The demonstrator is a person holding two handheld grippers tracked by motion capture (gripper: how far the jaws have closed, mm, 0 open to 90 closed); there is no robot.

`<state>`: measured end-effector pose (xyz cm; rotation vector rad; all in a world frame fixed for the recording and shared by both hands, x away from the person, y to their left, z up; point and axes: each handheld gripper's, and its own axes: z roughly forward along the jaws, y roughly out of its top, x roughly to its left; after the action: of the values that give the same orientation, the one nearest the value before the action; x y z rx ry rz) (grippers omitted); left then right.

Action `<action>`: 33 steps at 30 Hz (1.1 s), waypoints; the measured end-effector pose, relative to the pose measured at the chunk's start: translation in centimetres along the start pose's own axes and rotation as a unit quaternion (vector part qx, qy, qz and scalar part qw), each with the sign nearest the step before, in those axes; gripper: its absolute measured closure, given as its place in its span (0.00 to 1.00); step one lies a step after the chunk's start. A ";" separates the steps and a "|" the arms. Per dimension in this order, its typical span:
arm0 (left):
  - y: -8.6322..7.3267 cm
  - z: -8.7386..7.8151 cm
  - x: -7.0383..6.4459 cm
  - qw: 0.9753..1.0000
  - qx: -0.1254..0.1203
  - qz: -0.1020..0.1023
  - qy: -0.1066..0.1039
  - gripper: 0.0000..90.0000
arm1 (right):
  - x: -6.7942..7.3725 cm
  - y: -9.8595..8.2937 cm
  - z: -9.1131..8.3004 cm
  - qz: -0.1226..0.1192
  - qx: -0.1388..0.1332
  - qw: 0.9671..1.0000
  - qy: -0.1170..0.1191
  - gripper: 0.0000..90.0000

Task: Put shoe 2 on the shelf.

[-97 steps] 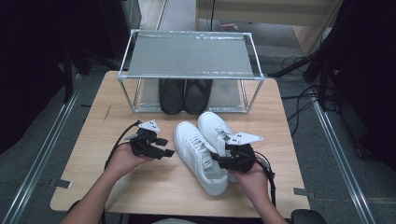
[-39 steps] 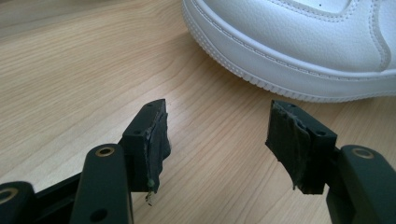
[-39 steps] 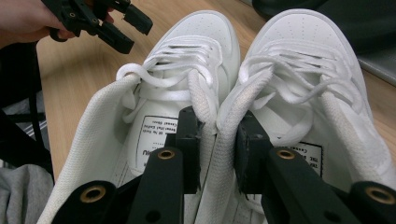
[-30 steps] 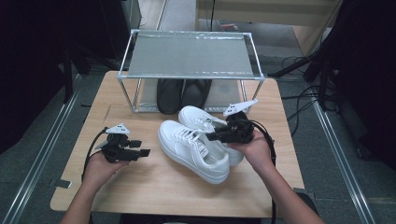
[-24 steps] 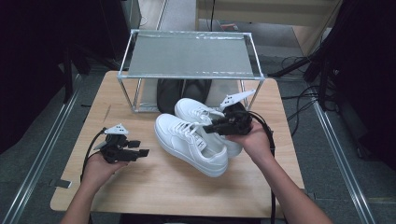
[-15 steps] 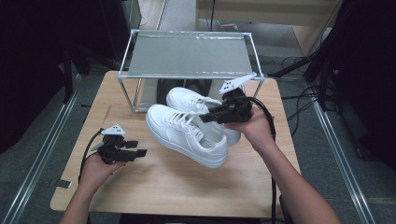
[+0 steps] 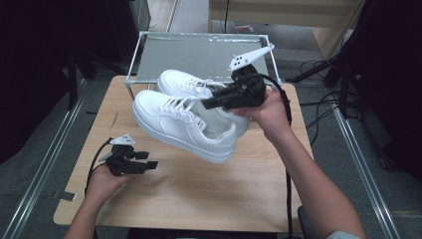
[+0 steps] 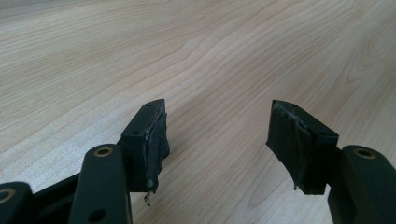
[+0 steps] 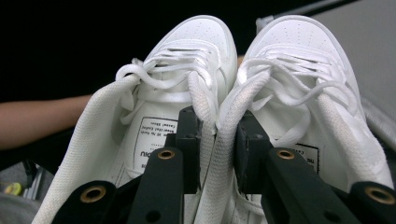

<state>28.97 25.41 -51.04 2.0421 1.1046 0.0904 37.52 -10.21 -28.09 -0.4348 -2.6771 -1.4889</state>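
Observation:
A pair of white sneakers (image 7: 186, 122) hangs in the air above the table, toes pointing left toward the metal rack (image 7: 199, 55). My right gripper (image 7: 211, 102) is shut on their two inner collar edges, pinched together. In the right gripper view the sneakers (image 9: 224, 88) lie side by side beyond the right gripper (image 9: 218, 144), one jaw inside each shoe. Near the table's front left corner my left gripper (image 7: 148, 164) rests low over the wood, jaws pointing right. The left gripper (image 8: 217, 140) is open with only bare table between its pads.
The wooden table (image 7: 199, 199) carries the two-tier metal rack at its back edge, its top shelf bare. Dark floor and cables (image 7: 318, 69) surround the table. Metal rails (image 7: 45, 164) run along both sides.
My right gripper has lifted the pair of sneakers off the table and carried them up and back toward the rack. The left gripper moved left and now rests still.

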 end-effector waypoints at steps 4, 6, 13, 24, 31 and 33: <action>0.0 0.3 0.0 1.000 0.002 0.000 -0.007 0.42 | -0.2 2.1 -0.1 -0.002 -0.007 1.000 0.005 0.84; 0.0 0.4 0.0 1.000 0.005 0.003 -0.008 0.42 | -0.3 3.1 -0.1 -0.004 -0.006 1.000 -0.001 0.84; 0.0 0.4 -0.2 1.000 -0.001 0.004 -0.015 0.42 | -1.8 6.6 0.5 0.004 -0.007 0.999 -0.040 0.84; 0.3 0.6 -0.5 1.000 0.002 0.015 -0.024 0.42 | -5.5 10.9 1.8 0.063 -0.008 0.987 -0.145 0.84; 0.5 0.3 -0.6 0.999 -0.007 0.021 -0.028 0.42 | -8.1 12.7 4.2 0.107 -0.022 0.966 -0.236 0.84; 0.6 0.4 -0.4 0.999 -0.004 0.022 -0.029 0.42 | -9.1 13.0 4.7 0.127 -0.026 0.958 -0.256 0.84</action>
<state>29.27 24.68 -50.78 2.0489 1.0214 0.0568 50.14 -1.79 -21.43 -1.2730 -2.7837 -1.5367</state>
